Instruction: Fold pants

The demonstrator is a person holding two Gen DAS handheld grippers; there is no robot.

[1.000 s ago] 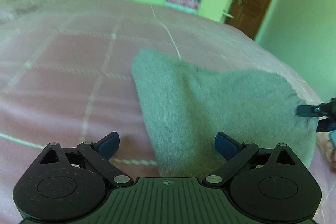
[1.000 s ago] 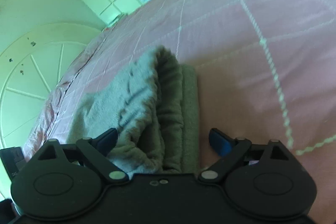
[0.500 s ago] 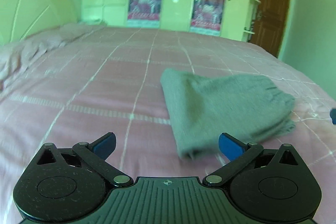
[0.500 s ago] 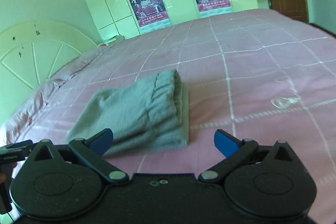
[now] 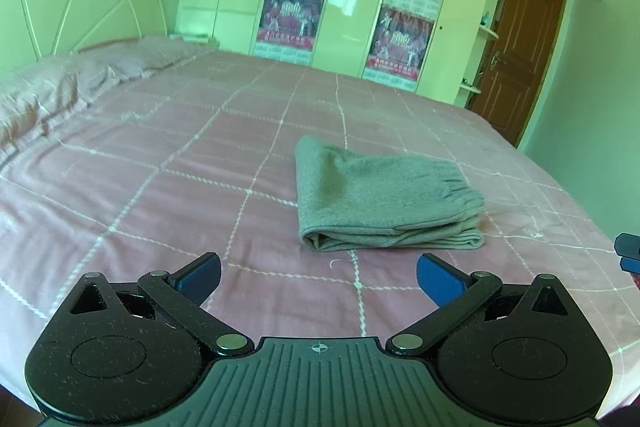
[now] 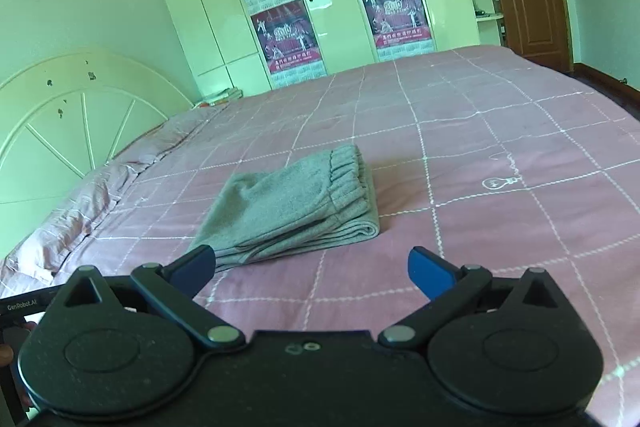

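The grey pants (image 5: 380,195) lie folded into a compact stack on the pink bed (image 5: 160,167), waistband to the right. They also show in the right wrist view (image 6: 296,207). My left gripper (image 5: 318,277) is open and empty, held back from the pants' near edge. My right gripper (image 6: 310,269) is open and empty, also held back; its blue tips show at the right edge of the left wrist view (image 5: 628,251).
The bed has a pink checked cover with pillows (image 5: 52,87) and a white headboard (image 6: 60,115) on the left. White wardrobes with posters (image 5: 296,11) stand behind the bed. A brown door (image 5: 516,55) is at the far right.
Both grippers have pulled back and up from the pants, which were close under them a second ago. The pants now lie free on the bed.
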